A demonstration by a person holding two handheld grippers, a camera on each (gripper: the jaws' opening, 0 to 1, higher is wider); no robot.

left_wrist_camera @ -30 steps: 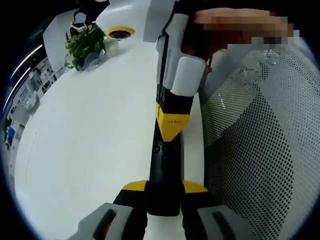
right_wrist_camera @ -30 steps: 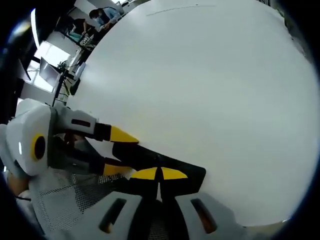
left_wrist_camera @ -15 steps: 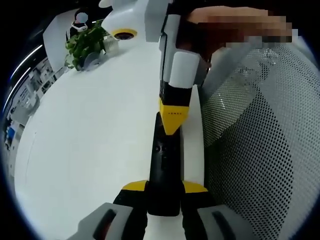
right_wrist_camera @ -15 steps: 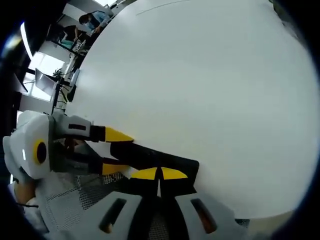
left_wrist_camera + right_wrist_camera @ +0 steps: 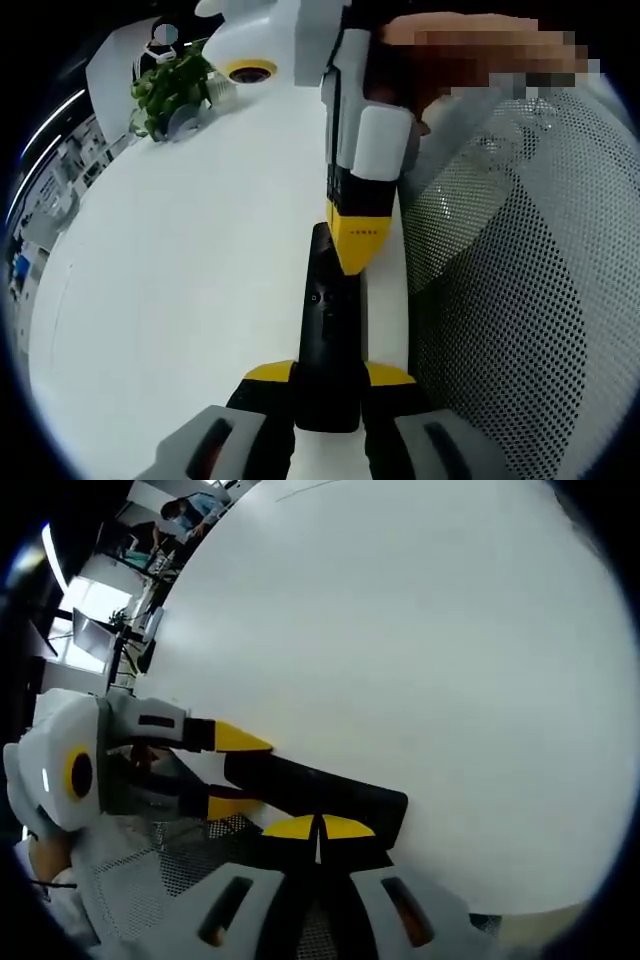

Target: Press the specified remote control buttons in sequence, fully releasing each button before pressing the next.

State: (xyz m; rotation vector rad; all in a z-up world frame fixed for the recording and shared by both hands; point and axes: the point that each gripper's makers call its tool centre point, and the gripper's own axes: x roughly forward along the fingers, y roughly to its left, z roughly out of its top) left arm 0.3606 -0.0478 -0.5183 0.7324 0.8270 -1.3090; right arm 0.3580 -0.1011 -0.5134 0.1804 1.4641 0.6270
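Two tools work one black remote here. The left tool has its yellow-tipped jaws closed on the near end of the remote, holding it lengthwise ahead of itself, just above the white surface. The right tool comes in from beyond, its jaws together with nothing between them, the yellow tip down on the remote's far half. In the right gripper view the remote lies crosswise just ahead of the right tool, with the left tool clamping its end. I judge one press is under way; how many buttons are done or remain cannot be told.
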